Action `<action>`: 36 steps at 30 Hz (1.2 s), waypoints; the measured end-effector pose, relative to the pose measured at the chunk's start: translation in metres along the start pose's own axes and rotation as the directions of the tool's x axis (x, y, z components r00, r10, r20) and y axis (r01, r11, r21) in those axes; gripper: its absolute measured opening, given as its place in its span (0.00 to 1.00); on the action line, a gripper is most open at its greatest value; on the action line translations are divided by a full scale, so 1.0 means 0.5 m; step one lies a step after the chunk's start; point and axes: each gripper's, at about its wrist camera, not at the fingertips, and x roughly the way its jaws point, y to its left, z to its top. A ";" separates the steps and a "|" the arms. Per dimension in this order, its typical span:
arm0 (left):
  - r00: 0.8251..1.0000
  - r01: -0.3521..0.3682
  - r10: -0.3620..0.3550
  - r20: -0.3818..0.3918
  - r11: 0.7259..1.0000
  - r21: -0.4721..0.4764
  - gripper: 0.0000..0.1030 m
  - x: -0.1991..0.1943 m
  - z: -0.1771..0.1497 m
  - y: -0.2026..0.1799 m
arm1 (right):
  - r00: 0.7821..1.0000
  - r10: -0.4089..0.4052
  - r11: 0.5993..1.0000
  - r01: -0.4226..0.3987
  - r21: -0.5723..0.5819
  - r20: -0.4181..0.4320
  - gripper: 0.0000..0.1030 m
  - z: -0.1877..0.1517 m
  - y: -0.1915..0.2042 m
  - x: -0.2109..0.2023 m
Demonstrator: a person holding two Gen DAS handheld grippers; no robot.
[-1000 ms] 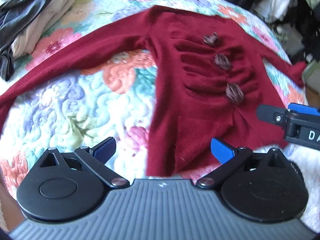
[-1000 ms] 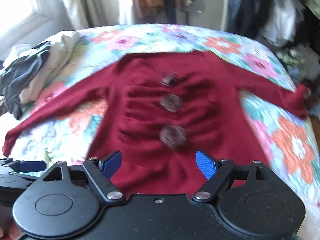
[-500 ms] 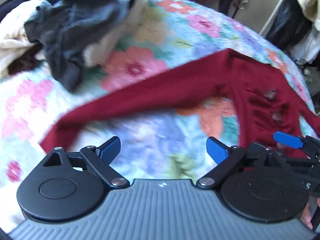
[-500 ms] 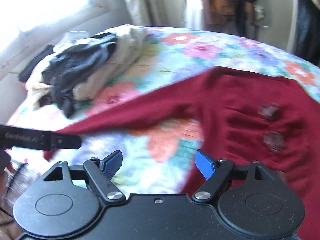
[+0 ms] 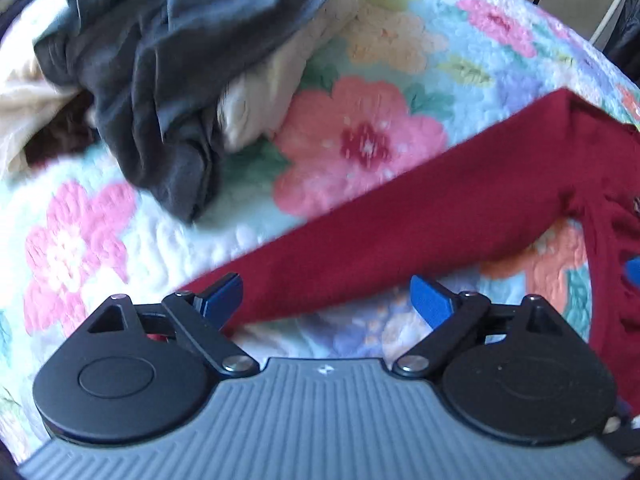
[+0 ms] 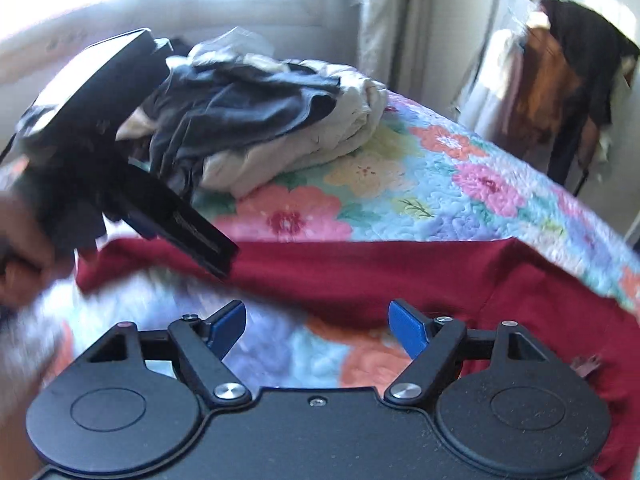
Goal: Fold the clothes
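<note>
A dark red sweater (image 5: 460, 208) lies spread on a floral quilt (image 5: 360, 80), its long sleeve (image 5: 360, 248) running down to the left. My left gripper (image 5: 326, 300) is open and empty, low over the sleeve near its cuff. In the right wrist view the sweater (image 6: 380, 276) stretches across the quilt (image 6: 440, 184). My right gripper (image 6: 318, 326) is open and empty just above the sleeve near the armpit. The left gripper's body (image 6: 120, 168) shows blurred at the left, over the sleeve's cuff end.
A heap of grey, black and cream clothes (image 5: 168, 60) lies on the quilt beyond the sleeve; it also shows in the right wrist view (image 6: 260, 120). A rack of hanging clothes (image 6: 560, 80) stands by the far wall. A bright window is at the back left.
Both grippers have swung left from the sweater's body to its left sleeve. The left one now sits low over the cuff end. Both stayed open.
</note>
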 end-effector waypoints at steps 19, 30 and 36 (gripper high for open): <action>0.968 0.223 -0.240 0.076 0.681 -0.698 0.47 0.060 -0.051 0.166 | 0.997 0.060 0.957 -0.045 -0.287 0.045 0.74 0.031 0.052 0.141; 0.976 0.219 -0.188 0.113 0.803 -0.555 0.15 0.091 -0.009 0.142 | 0.997 0.063 0.949 -0.075 -0.308 -0.048 0.23 0.061 0.125 0.269; 0.920 0.379 -0.315 0.231 0.864 -0.331 0.07 0.021 -0.016 0.070 | 0.992 0.122 0.993 -0.121 -0.010 0.029 0.09 0.072 0.013 0.187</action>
